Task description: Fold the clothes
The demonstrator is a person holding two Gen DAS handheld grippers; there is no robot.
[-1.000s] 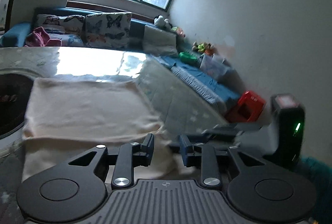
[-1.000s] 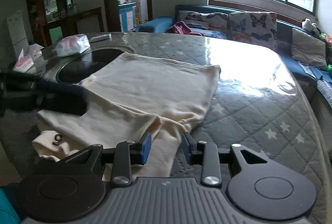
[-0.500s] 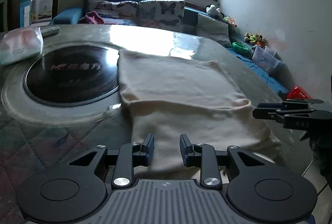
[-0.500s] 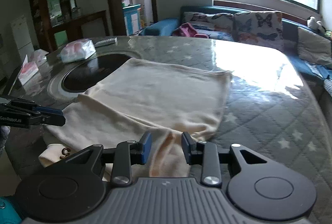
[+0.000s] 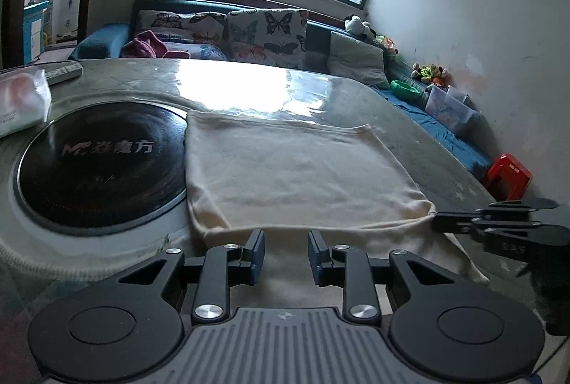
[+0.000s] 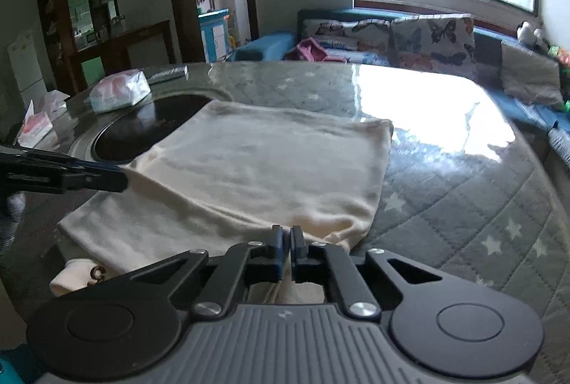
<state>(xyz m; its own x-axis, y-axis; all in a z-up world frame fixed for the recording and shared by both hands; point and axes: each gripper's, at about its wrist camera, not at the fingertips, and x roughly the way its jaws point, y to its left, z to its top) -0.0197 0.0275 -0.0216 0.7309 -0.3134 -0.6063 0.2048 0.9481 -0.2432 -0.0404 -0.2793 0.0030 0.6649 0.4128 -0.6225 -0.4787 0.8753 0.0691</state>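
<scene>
A cream garment (image 5: 295, 170) lies on the table with its far part folded over the near part. In the left wrist view my left gripper (image 5: 286, 254) is open just above the near cloth, at the fold's edge, with cloth showing between the fingers. The right wrist view shows that left gripper (image 6: 117, 179) as a dark bar at the fold's left end. My right gripper (image 6: 286, 239) is shut on the fold's near edge of the garment (image 6: 267, 166). From the left wrist view, the right gripper (image 5: 436, 218) pinches the fold's right corner.
A grey quilted table cover (image 6: 463, 198) with stars lies under the cloth. A black round hotplate (image 5: 96, 170) sits left of the garment, with a tissue pack (image 5: 21, 102) and remote (image 5: 64, 72) beyond. A sofa with butterfly cushions (image 5: 267, 31) and a red stool (image 5: 507, 175) lie past the table.
The right gripper's jaws have closed on the fold's edge. The left gripper has moved along the garment to the fold's left end and turned, bringing the hotplate into its view.
</scene>
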